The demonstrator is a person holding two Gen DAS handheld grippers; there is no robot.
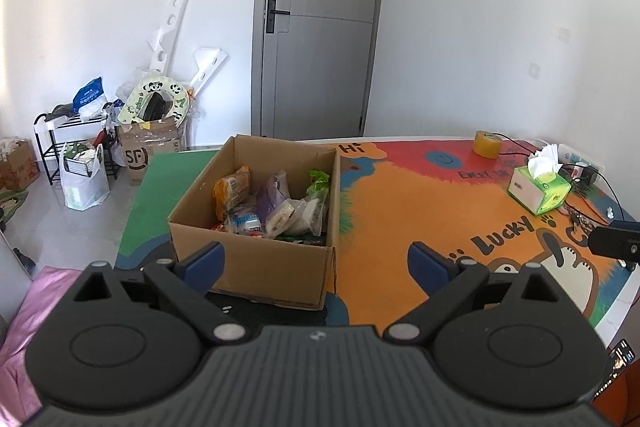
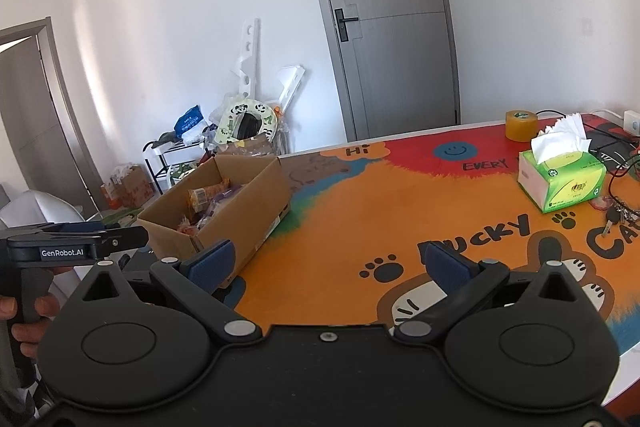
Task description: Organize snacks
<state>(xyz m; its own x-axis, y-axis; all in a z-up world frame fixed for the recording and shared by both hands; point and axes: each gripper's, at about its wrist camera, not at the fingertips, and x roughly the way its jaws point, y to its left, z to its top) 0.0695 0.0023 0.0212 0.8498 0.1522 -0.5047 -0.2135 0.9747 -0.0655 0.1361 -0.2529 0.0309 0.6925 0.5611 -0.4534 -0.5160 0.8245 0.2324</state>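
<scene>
An open cardboard box (image 1: 256,259) stands on the left part of the colourful table mat (image 1: 400,211). It holds several snack packets (image 1: 276,205), among them an orange one (image 1: 232,187) and a purple one. My left gripper (image 1: 316,261) is open and empty, held just in front of the box's near wall. My right gripper (image 2: 328,263) is open and empty above the orange part of the mat (image 2: 360,219), to the right of the box (image 2: 236,203). The left gripper's body (image 2: 72,243) shows at the left edge of the right wrist view.
A green tissue box (image 1: 538,187) (image 2: 564,179) and a yellow tape roll (image 1: 488,144) (image 2: 521,125) stand at the table's far right, with cables and keys (image 2: 618,215) beside them. Bags, a shoe rack (image 1: 76,143) and cartons crowd the floor at left. A grey door (image 1: 320,23) is behind.
</scene>
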